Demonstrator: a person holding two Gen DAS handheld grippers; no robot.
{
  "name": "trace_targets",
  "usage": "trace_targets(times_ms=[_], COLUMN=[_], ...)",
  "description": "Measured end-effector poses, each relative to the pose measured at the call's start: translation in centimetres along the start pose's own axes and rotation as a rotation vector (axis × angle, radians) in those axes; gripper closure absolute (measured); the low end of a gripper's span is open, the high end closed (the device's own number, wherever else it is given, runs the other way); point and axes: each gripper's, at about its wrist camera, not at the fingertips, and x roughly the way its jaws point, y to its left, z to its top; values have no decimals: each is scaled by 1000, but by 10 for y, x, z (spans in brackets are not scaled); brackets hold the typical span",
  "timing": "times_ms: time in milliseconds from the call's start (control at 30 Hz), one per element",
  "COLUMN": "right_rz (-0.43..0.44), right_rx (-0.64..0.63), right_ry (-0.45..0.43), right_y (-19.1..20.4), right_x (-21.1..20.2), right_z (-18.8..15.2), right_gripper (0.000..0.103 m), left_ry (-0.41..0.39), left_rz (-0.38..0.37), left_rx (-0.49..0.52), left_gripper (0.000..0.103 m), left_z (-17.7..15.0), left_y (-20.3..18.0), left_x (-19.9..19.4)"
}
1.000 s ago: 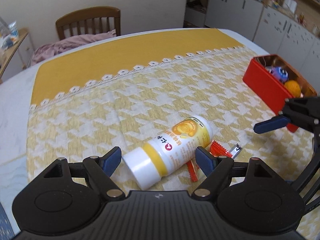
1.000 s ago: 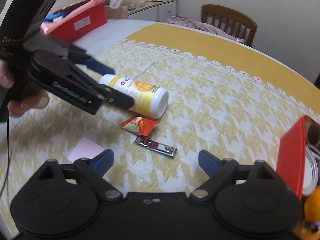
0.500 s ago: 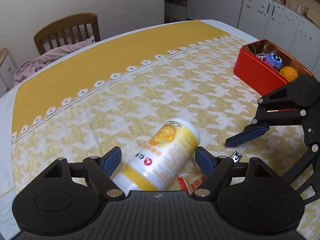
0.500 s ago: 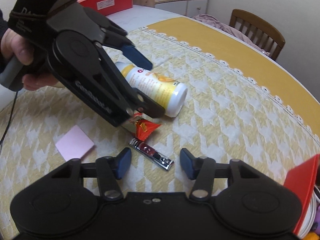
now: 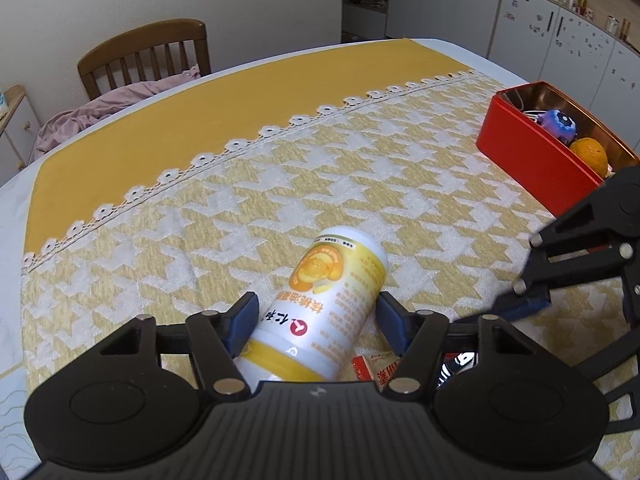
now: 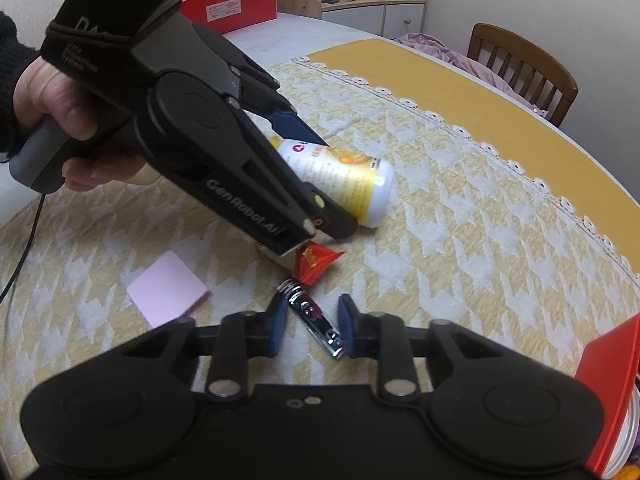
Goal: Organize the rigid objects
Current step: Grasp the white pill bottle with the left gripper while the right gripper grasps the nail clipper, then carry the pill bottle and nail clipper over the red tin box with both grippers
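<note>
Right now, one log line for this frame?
left gripper: straddling lying yellow-and-white plastic bottle, contact unclear | right gripper: open around silver metal nail clipper | red tin box: awaiting both

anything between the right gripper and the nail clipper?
Nothing visible. The nail clipper already lies between the open right gripper fingers, flat on the tablecloth. The red wrapper sits just beyond its far end.
</note>
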Motion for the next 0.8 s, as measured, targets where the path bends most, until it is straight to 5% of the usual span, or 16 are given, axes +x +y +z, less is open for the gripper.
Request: trace_targets(times_ms=[267,800], right_rz=[-73,-149], right_rx=[61,375], right_ry=[-11,-76], right_y=[14,-19], right_x=[-10,-66], right_z=[-12,-51], right_gripper=[93,93], left_ry=[-1,-8], left_rz=[96,193], left_rx=[-20,-222], left_gripper=[58,59], left_z=[-5,-22], left_y=[-4,4], left_x=[-4,-43])
